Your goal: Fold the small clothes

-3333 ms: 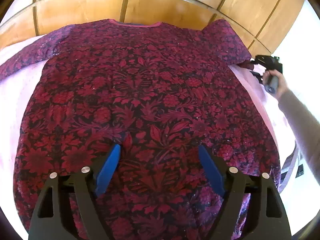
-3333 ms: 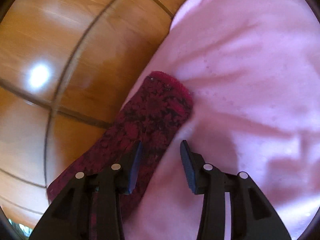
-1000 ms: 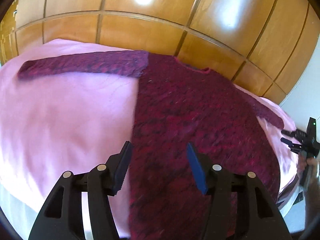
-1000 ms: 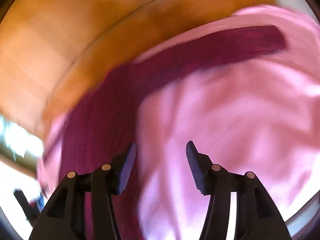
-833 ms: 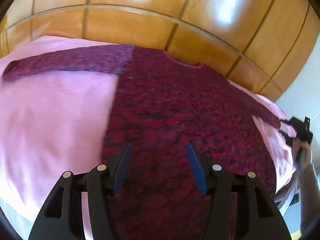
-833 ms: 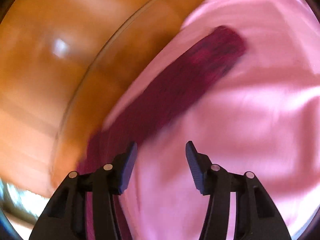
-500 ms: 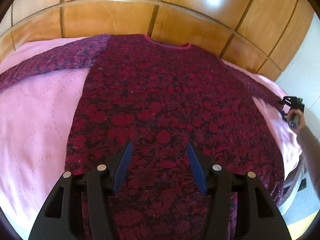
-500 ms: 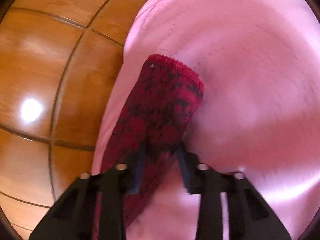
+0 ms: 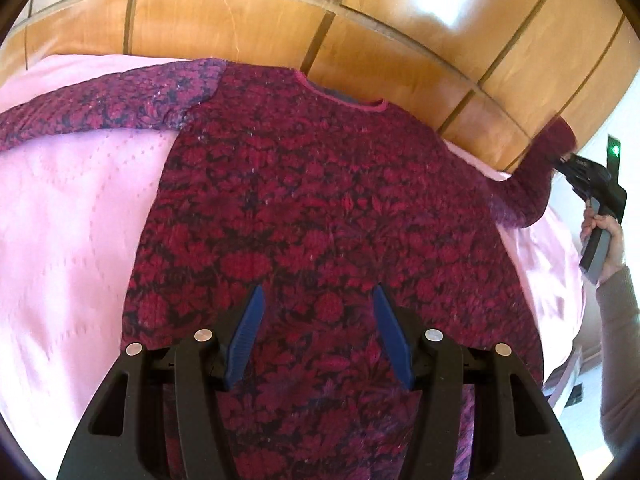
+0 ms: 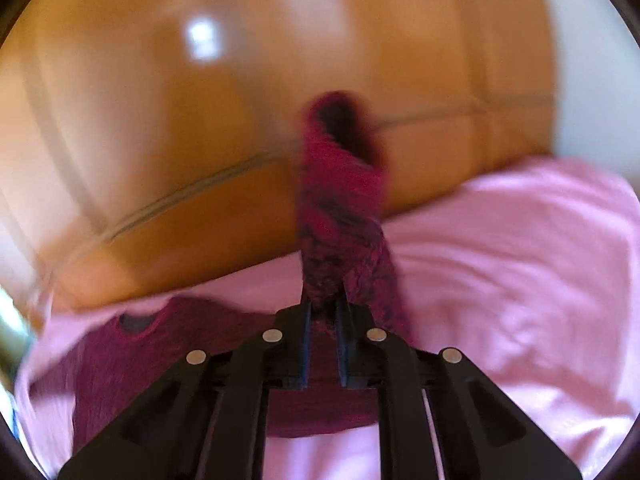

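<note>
A dark red floral sweater (image 9: 320, 208) lies flat on a pink bedspread (image 9: 72, 232), neckline toward the wooden headboard. My left gripper (image 9: 318, 320) is open and empty, hovering above the sweater's lower body. My right gripper (image 10: 323, 312) is shut on the sweater's right sleeve (image 10: 340, 208) near the cuff and holds it lifted off the bed; the cuff stands up above the jaws. The left wrist view shows that raised sleeve (image 9: 536, 176) and the right gripper (image 9: 560, 162) at the far right. The left sleeve (image 9: 104, 108) lies stretched out flat.
A wooden panelled headboard (image 9: 320, 20) runs along the far side of the bed. The bed's right edge (image 9: 568, 320) drops off near the person's arm (image 9: 620, 340). The right wrist view is motion-blurred.
My right gripper has closed on the right sleeve cuff and lifted it off the bedspread. My left gripper stays open over the sweater's body, having swung back to face it.
</note>
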`<state>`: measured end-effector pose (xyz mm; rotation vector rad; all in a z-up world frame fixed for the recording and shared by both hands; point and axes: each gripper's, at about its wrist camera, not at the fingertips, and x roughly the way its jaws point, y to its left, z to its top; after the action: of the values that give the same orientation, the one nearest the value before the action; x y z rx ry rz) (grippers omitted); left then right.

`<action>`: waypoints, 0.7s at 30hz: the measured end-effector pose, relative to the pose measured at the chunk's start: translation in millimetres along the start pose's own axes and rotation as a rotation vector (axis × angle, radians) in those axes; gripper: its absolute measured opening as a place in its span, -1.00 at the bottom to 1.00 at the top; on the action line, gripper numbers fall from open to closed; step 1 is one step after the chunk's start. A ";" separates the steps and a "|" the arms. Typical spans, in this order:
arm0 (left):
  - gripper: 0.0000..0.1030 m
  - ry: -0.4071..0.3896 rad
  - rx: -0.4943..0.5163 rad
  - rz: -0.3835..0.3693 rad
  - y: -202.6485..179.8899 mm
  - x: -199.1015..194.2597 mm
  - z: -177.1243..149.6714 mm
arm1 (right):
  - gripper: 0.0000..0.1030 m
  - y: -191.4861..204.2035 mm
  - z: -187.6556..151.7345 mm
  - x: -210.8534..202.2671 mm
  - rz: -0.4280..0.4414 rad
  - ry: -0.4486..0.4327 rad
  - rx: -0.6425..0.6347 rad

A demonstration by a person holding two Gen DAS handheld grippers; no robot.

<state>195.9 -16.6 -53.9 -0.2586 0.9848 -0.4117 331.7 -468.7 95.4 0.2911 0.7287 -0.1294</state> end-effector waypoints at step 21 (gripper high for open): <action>0.07 -0.015 -0.232 -0.232 25.9 38.4 114.4 | 0.17 195.9 -120.5 55.9 0.351 0.277 -0.197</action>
<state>317.0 -7.7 -32.0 -0.5889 0.9917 -0.5054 338.9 -246.2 14.9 0.2470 0.9455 0.3202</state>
